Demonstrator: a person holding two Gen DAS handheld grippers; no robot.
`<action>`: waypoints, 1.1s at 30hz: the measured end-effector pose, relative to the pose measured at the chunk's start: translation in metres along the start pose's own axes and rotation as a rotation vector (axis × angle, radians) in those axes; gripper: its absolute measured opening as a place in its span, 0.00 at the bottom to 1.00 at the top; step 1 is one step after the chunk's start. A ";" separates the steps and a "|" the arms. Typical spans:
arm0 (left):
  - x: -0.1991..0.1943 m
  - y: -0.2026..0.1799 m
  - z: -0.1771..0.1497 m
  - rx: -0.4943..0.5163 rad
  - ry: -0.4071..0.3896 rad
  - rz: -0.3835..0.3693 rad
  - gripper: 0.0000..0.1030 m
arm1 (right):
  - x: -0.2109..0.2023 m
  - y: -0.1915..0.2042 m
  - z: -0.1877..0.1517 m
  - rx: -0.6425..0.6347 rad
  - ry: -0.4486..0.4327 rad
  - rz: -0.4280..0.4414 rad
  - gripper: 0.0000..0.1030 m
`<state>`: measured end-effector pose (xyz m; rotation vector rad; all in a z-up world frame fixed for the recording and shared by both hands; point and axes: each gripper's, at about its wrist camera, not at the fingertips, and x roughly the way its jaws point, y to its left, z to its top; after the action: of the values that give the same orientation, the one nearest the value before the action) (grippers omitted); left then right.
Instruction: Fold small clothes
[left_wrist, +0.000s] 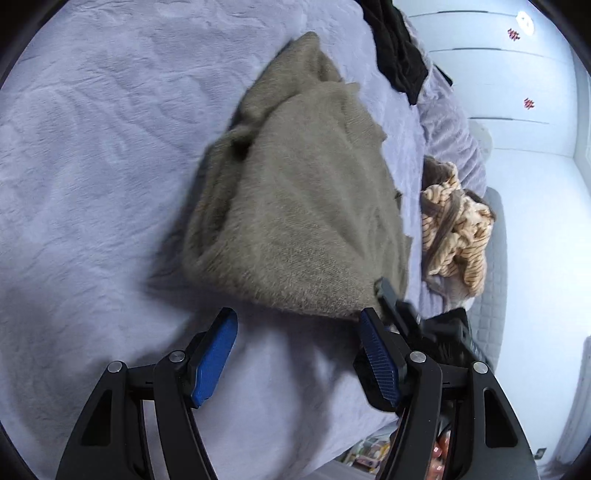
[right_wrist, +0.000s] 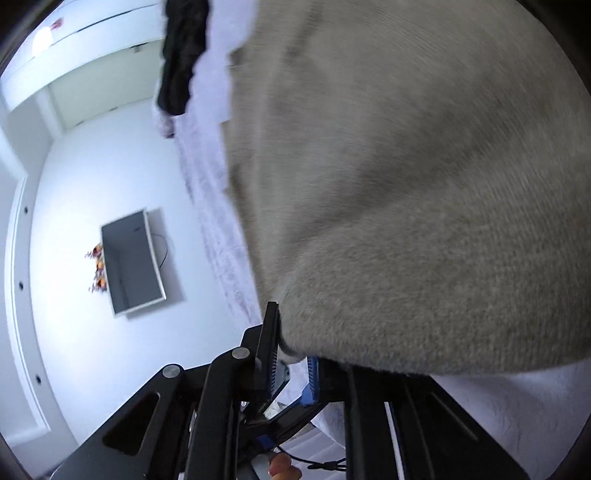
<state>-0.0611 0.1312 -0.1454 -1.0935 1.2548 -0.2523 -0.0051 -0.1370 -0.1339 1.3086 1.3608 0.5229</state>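
A fuzzy grey-brown knitted garment (left_wrist: 295, 199) lies bunched on the lavender bed cover (left_wrist: 92, 147). My left gripper (left_wrist: 295, 325) is open and empty, its blue pads (left_wrist: 214, 358) just short of the garment's near edge. The right gripper shows in the left wrist view (left_wrist: 391, 295) at the garment's near right corner. In the right wrist view, my right gripper (right_wrist: 291, 354) is shut on the garment (right_wrist: 406, 203), pinching its edge, and the cloth fills most of the view.
A black garment (left_wrist: 399, 48) lies at the far edge of the bed. A beige striped garment (left_wrist: 454, 236) lies at the right side. White walls and a wall-mounted screen (right_wrist: 133, 262) lie beyond the bed edge.
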 end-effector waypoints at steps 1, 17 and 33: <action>0.002 -0.003 0.003 -0.009 -0.014 -0.016 0.67 | -0.002 0.003 0.000 -0.019 0.009 -0.007 0.09; 0.030 -0.044 0.041 0.186 -0.200 0.330 0.14 | 0.005 0.004 -0.008 -0.152 0.163 -0.221 0.09; 0.051 -0.135 -0.022 0.990 -0.276 0.604 0.10 | 0.037 0.168 0.085 -0.586 0.347 -0.537 0.87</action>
<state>-0.0090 0.0160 -0.0715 0.1106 0.9570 -0.2066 0.1451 -0.0868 -0.0260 0.3616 1.6036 0.7189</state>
